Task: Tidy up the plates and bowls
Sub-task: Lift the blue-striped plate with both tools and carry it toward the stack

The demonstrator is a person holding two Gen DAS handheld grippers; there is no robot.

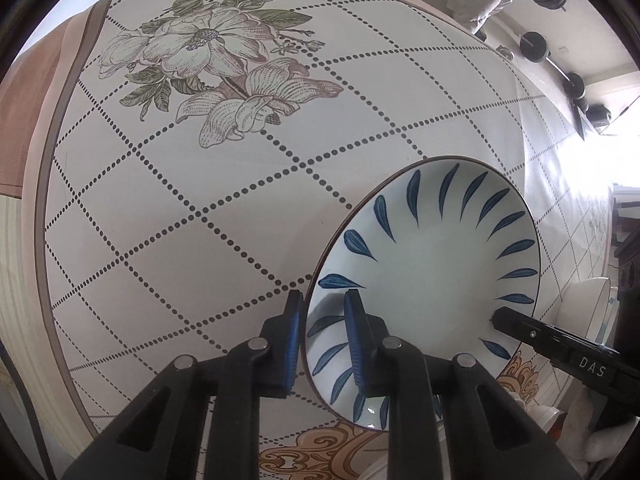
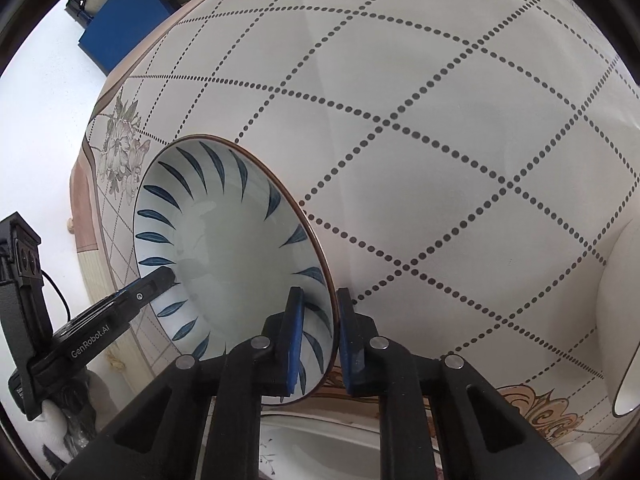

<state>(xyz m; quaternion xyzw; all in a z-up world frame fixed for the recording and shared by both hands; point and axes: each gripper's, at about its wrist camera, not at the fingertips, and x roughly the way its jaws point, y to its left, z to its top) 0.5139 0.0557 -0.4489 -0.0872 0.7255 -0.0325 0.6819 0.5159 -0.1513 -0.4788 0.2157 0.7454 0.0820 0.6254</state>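
Both claws are pinching the same thing: the left gripper (image 1: 324,334), at the bottom centre of its own view, has its blue-padded fingers (image 1: 356,340) set one inside and one outside the rim of the round white ceramic bowl with blue leaf strokes and a thin brown edge (image 1: 432,280), and the right gripper (image 2: 318,334) straddles the opposite rim the same way, one pad (image 2: 294,340) on the painted inside and the other on the outer wall. In each view the wall fills the narrow gap between the pads. The bowl sits low and right of centre in the left view and low and left of centre in the right view, resting on or just above the white tablecloth with dotted diamond lines and a printed flower (image 1: 240,184); I cannot tell whether its base touches the cloth. The chief risk, to my mind, is a slip: glazed ceramic held only by two thin rim pinches could pivot or slide out if one hand lifts faster or pulls apart from the other. Uneven lifting could also tip it against the plain white bowl (image 2: 620,320) at the right edge of the right view, or onto the white dishes (image 2: 320,444) partly seen at the bottom.
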